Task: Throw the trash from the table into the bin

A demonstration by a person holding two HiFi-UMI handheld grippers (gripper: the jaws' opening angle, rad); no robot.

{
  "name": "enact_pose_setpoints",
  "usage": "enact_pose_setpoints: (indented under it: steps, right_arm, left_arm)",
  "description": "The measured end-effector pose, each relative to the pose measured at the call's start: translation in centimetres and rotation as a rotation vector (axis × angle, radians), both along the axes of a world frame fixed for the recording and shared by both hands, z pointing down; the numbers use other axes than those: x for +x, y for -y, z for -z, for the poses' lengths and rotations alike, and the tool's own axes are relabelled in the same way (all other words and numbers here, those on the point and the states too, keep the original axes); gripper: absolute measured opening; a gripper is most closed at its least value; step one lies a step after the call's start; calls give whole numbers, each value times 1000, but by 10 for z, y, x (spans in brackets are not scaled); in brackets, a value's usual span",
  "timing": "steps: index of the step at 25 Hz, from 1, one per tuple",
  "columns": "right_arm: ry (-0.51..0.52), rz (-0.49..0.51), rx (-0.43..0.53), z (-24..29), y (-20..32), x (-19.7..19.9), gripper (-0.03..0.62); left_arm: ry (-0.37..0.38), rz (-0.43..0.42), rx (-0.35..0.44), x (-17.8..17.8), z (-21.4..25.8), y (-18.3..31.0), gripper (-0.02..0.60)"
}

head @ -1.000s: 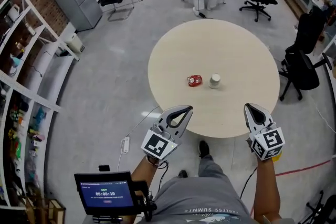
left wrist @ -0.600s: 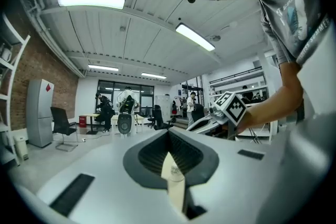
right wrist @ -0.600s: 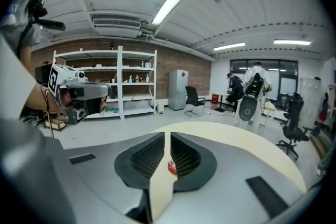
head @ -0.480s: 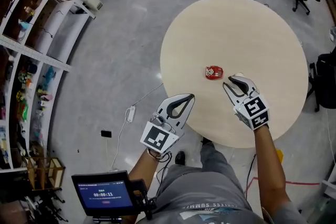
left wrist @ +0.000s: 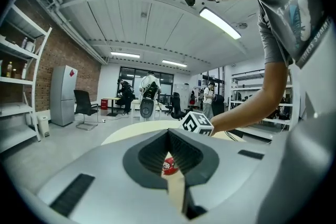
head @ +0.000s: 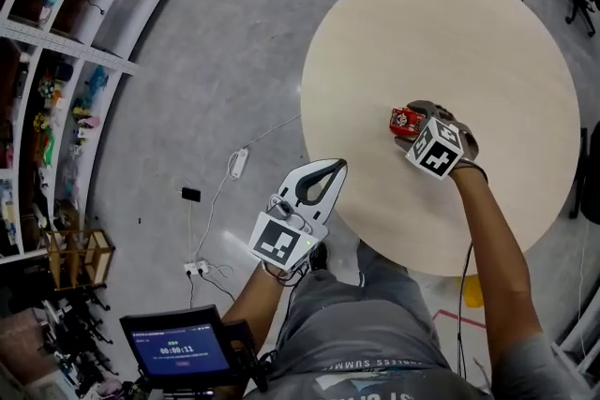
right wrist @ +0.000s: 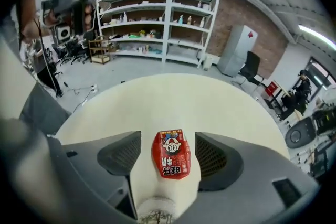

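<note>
snack packet [right wrist: 171, 155] | red, white cartoon face | flat on table [right wrist: 173, 97]

My right gripper [right wrist: 168, 136] points down at the round pale beige tabletop [right wrist: 173, 94], and its grey jaws have just been opening. Between them a red foil snack packet with a cartoon face [right wrist: 171, 155] lies flat on the table, with neither pad pressing it. Just below the packet, cut off by the bottom edge, I see a white rounded object [right wrist: 155, 211]. White shelving [right wrist: 168, 23] stands against a brick wall [right wrist: 236, 10] behind.
</note>
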State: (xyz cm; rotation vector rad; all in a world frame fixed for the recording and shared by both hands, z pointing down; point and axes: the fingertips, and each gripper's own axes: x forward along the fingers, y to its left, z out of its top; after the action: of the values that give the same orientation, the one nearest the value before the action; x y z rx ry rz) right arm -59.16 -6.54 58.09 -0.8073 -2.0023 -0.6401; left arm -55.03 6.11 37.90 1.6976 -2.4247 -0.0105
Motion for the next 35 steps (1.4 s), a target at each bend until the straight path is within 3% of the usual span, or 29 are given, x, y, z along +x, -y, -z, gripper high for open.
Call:
enact_pose_setpoints:
  steps: [3, 8, 11, 16, 21, 28, 35]
  right_arm:
    - [-101, 64, 70, -29, -1, -9, 328]
    - [-207, 78, 161, -31, 2, -20, 331]
    - [-247, 61, 171, -67, 10, -32, 331]
    - [-275, 51, 168, -62, 8, -27, 330]
    - [-182, 14, 147, -12, -3, -24, 328]
    - [13, -62, -4, 81, -51, 6, 328]
    - [222, -202, -295, 181, -105, 51, 328]
  left_arm:
    - [-18, 21, -7, -10, -3, -6, 41]
    - [-53, 53, -7, -18, 12, -21, 41]
    - [-57, 63, -12, -26, -15, -19, 41]
    - [-59, 57, -9, -18, -11, -26, 41]
    - [-45, 41, 6, -9, 16, -34, 41]
    - [11, 17, 36, 7, 40, -61, 41]
    - [103, -12, 109, 22, 69, -83, 41]
